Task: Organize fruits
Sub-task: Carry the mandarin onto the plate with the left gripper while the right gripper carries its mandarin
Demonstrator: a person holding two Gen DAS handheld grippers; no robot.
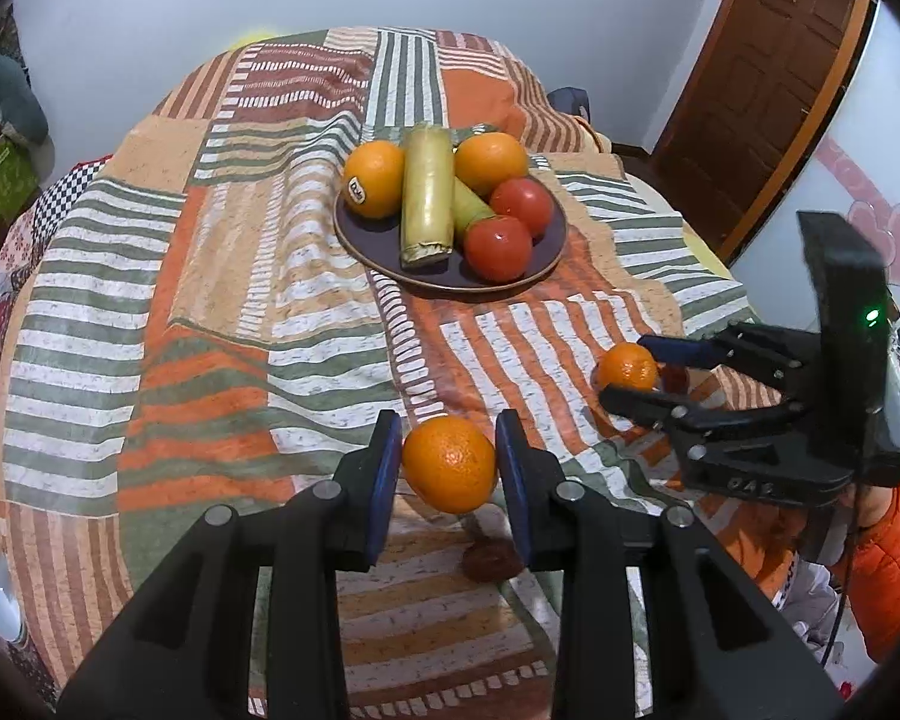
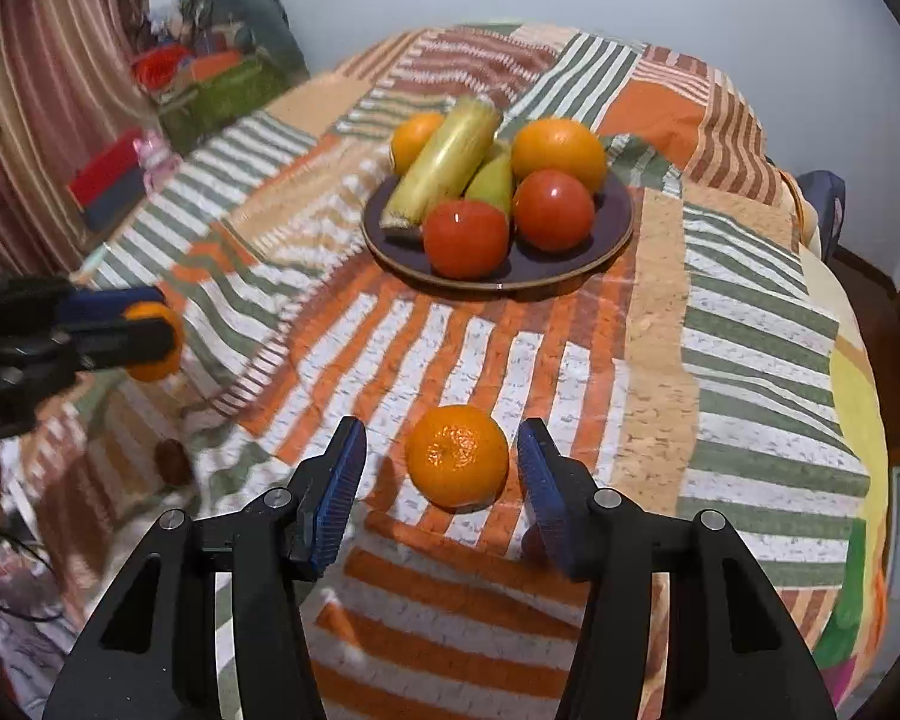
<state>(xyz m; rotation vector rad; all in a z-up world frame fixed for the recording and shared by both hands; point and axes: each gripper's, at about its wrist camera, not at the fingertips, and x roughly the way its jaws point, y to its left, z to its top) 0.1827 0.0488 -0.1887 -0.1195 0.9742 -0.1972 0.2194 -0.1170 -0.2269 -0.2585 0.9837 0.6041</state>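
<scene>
Left tool (image 1: pixel 449 462) grips one mandarin (image 1: pixel 449 463); right tool (image 2: pixel 443 480) stands wide around another mandarin (image 2: pixel 457 456): close squarely, then lift toward the plate (image 2: pixel 612 234) ahead.

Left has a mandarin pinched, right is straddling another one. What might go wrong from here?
1. The plate is already crowded with oranges, tomatoes and a long yellow-green stalk; a mandarin set on top may roll off.
2. The right gripper stands open around its mandarin with gaps on both sides; closing off-centre could nudge it away across the rumpled cloth.
3. The left gripper holds its mandarin only at the pad tips, so it may slip.
</scene>
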